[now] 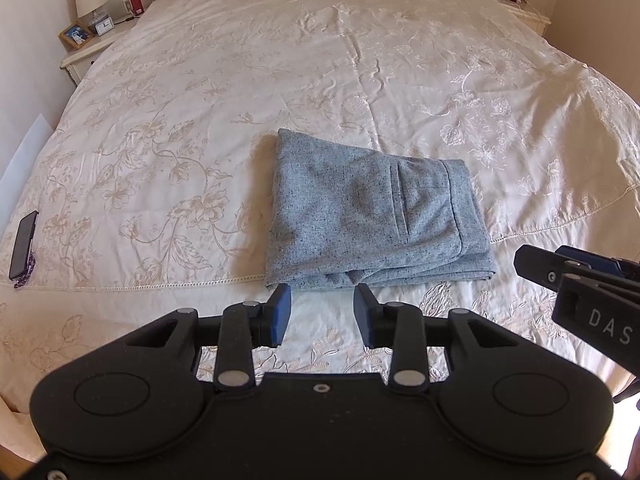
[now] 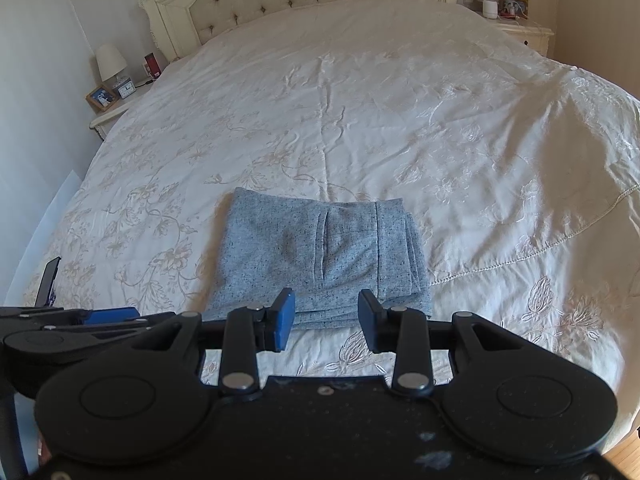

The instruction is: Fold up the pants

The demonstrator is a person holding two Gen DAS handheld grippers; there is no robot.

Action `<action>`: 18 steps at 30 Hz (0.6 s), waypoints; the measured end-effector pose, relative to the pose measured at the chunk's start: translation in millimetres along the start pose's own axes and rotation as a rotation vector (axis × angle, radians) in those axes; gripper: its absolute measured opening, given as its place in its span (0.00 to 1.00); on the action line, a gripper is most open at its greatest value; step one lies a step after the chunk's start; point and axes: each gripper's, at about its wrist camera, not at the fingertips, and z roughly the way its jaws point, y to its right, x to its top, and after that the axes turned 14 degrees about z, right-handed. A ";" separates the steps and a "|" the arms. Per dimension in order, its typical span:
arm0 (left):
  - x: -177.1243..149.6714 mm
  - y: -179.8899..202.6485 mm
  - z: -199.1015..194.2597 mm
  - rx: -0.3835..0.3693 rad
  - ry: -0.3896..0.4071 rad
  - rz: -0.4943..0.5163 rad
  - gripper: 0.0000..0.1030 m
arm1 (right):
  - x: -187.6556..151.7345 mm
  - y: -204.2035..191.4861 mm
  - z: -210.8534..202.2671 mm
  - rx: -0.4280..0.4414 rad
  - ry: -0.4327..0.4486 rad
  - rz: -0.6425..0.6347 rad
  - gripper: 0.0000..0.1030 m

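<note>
Two grippers are hanging over the near edge of the bed (image 1: 360, 60), and I am reading the scene from the left. A phone (image 1: 24, 244) is lying far left on the bedspread. My left gripper (image 1: 322, 312) is standing with jaws apart, holding nothing. The pants (image 1: 372, 208) are lying in a compact stack just ahead (pocket side up). My right gripper (image 2: 326, 318) is likewise parted and empty. I am judging the folding as finished; next I am only checking the edges.

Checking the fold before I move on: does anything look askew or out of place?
The pants lie in a compact stack, though layer edges are staggered along the right side. A phone sits at the bed's left edge.
</note>
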 end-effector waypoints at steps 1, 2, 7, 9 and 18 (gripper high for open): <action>-0.3 -0.4 0.2 -0.001 -0.001 -0.002 0.44 | -0.1 -0.7 0.4 0.000 0.000 0.000 0.36; -0.9 -1.3 0.4 -0.002 -0.002 -0.004 0.44 | -0.2 -0.8 0.4 0.000 0.000 0.000 0.36; -1.1 -3.5 1.5 -0.007 -0.006 -0.013 0.44 | -1.2 -2.6 0.5 0.002 0.001 -0.001 0.36; -0.8 -3.7 1.6 -0.008 -0.005 -0.011 0.44 | -1.9 -3.5 0.5 0.004 0.001 -0.004 0.36; -0.1 -0.8 3.2 -0.005 -0.011 -0.004 0.44 | -2.0 -2.7 2.6 0.008 -0.008 -0.004 0.36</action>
